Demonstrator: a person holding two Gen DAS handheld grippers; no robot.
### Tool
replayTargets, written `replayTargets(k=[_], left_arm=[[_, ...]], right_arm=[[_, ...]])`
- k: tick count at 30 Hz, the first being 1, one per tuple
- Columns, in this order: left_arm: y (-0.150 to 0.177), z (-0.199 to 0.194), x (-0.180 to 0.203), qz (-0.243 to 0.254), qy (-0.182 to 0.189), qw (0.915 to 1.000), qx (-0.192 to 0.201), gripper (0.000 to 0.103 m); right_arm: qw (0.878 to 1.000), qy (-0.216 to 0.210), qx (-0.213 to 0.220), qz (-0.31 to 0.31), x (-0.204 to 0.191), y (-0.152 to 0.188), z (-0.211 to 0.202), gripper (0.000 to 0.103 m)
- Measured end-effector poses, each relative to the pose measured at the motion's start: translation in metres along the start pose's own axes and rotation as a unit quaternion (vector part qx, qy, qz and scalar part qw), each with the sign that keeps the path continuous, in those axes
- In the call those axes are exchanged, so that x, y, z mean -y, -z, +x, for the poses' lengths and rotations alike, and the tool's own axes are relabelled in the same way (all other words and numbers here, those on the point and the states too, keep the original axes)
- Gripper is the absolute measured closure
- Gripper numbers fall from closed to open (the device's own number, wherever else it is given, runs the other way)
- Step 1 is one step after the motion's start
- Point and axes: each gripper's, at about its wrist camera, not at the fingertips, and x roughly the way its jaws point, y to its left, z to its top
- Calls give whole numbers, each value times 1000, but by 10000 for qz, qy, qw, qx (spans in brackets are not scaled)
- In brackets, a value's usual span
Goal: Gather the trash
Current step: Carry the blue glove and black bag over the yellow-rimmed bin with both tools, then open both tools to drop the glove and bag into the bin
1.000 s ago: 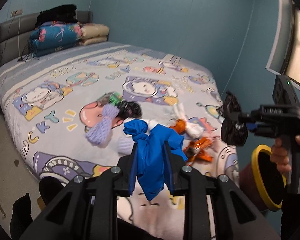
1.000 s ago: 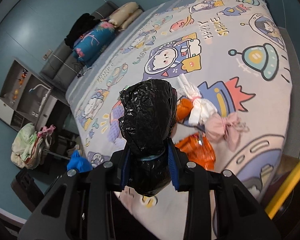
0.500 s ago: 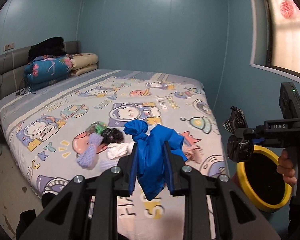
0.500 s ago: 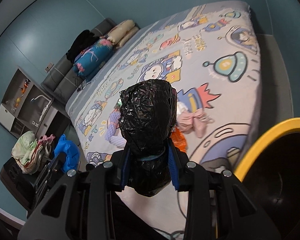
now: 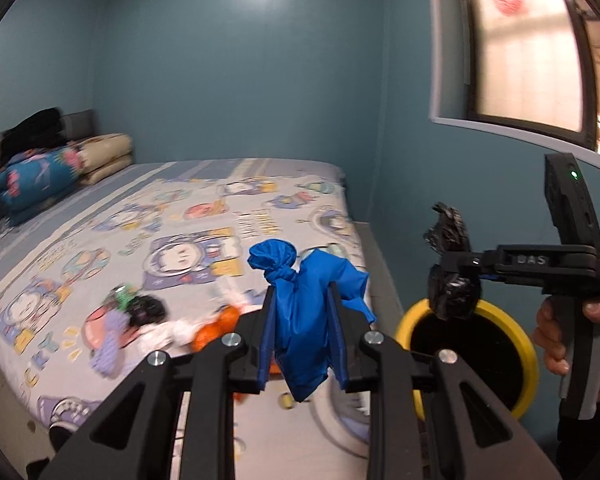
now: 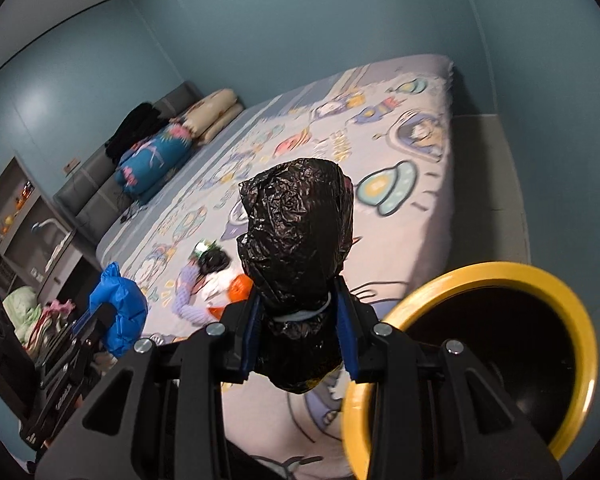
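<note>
we have swung away from the bed [image 5: 100, 240] toward the yellow bin [image 5: 526, 354]. our left gripper [image 5: 302, 328] squeezes the blue bag [image 5: 312, 304]; our right gripper [image 6: 298, 338] squeezes the black bag [image 6: 296, 236] by the bin's rim.

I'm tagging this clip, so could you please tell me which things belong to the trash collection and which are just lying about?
Job: blue bag, black bag, yellow-rimmed bin, small tied bags on the bed.
Lying about: folded quilts, black garment, shelf unit.

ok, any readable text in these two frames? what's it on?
"UAS": raised letters on the right claw's black body, roughly; first letter uncertain.
Cartoon bedsheet: printed lettering, too blurred to read.
Left claw's body in the right wrist view: small label, illegible.
Nothing else readable.
</note>
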Motion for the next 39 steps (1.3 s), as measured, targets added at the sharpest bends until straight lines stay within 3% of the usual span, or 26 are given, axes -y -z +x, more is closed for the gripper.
replayTargets(k=[13,22,29,39], left_arm=[[0,42,77,169,1035,9934,-465,81],[11,58,114,559,1337,9860,-822,81],[21,73,127,598,1594,9780,-1209,81],[26,86,135,580,1753,9718,-1469,80]], right_arm=[[9968,458,461,466,54,-3,-32,71],[9947,580,403,749,83,2,-36,71],[9940,555,263,908,93,3,-30,70],[9911,646,217,1141,106,-3,-24,67]])
